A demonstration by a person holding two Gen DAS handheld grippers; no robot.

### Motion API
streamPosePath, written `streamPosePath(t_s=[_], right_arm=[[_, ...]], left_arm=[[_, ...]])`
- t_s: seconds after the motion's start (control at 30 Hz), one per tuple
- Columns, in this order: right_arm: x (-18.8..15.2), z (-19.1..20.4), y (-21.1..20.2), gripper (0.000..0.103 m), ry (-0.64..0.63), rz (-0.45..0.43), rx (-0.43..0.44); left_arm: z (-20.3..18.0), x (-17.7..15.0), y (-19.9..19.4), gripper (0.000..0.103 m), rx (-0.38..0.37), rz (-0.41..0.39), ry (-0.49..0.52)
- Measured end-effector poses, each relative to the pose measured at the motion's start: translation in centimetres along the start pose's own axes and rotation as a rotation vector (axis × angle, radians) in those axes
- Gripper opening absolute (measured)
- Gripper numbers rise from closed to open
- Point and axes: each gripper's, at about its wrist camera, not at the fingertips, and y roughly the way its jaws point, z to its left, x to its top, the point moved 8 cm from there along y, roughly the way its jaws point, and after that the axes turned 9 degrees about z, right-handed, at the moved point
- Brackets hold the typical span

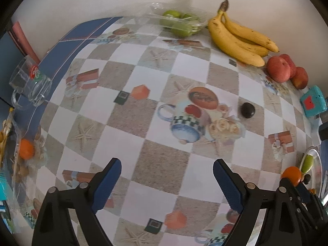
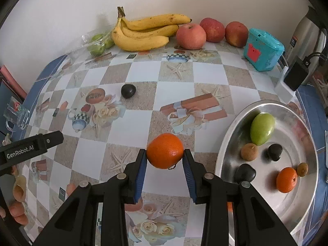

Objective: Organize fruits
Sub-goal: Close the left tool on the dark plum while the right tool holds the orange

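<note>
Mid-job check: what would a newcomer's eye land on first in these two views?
First, the orange pinched in the right gripper, just left of the metal tray. Then the tray's mix: a green fruit, another orange and small dark fruits. Along the wall lie the bananas and red apples; the left gripper is open and holds nothing.

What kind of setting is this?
Likely a home kitchen or dining table: a printed checkered tablecloth against a plain wall, with bananas and apples along it, a metal plate holding fruit, and a kettle in the corner.
</note>
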Motion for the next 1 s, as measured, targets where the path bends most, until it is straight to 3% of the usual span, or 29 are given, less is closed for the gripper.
streamPosePath(t_s=[0.43, 0.7, 1.0], right_arm=[[1.0, -2.0, -0.6, 0.037, 0.014, -0.037, -0.017], [2.2, -3.2, 0.3, 0.037, 0.025, -0.041, -0.014], [4.1, -4.4, 1.1, 0.037, 0.045, -0.053, -0.009]], left_arm=[[-6.5, 2.2, 0.7, 0.082, -0.043, -0.016, 0.104], [-9.1, 5.6, 0.6, 0.065, -0.121, -0.031, 0.122], [-11.2, 7.0, 3.0, 0.049, -0.128, -0.005, 0.174]])
